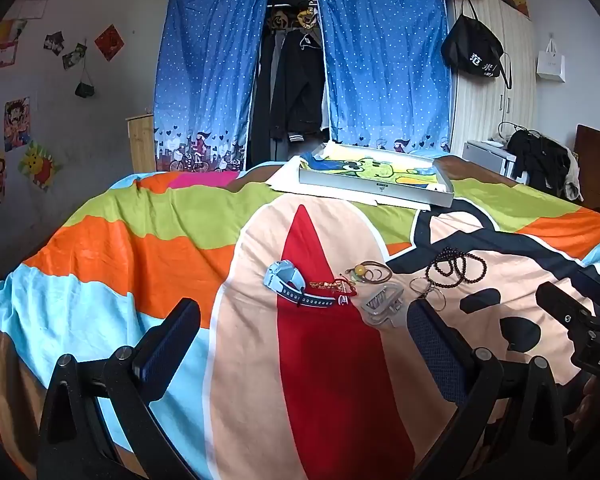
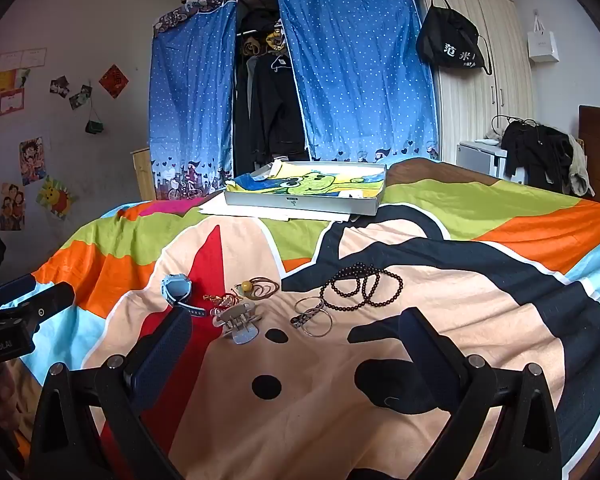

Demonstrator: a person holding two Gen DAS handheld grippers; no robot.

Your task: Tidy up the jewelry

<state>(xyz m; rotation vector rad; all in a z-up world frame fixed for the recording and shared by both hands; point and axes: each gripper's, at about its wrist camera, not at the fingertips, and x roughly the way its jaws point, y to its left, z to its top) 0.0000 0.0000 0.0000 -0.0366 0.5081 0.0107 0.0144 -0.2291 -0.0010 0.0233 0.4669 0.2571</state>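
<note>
Jewelry lies in a loose row on a colourful bedspread. From left: a light blue watch, a red and gold bracelet, brown hair ties with a yellow bead, a clear hair claw, silver bangles and a dark bead necklace. A shallow grey box lined with cartoon cloth sits farther back. My left gripper and right gripper both hover open, short of the items, holding nothing.
The bedspread drops off at the left edge. White paper sheets lie under the box. Beyond stand a blue curtained wardrobe, a white cabinet and a chair piled with dark clothes.
</note>
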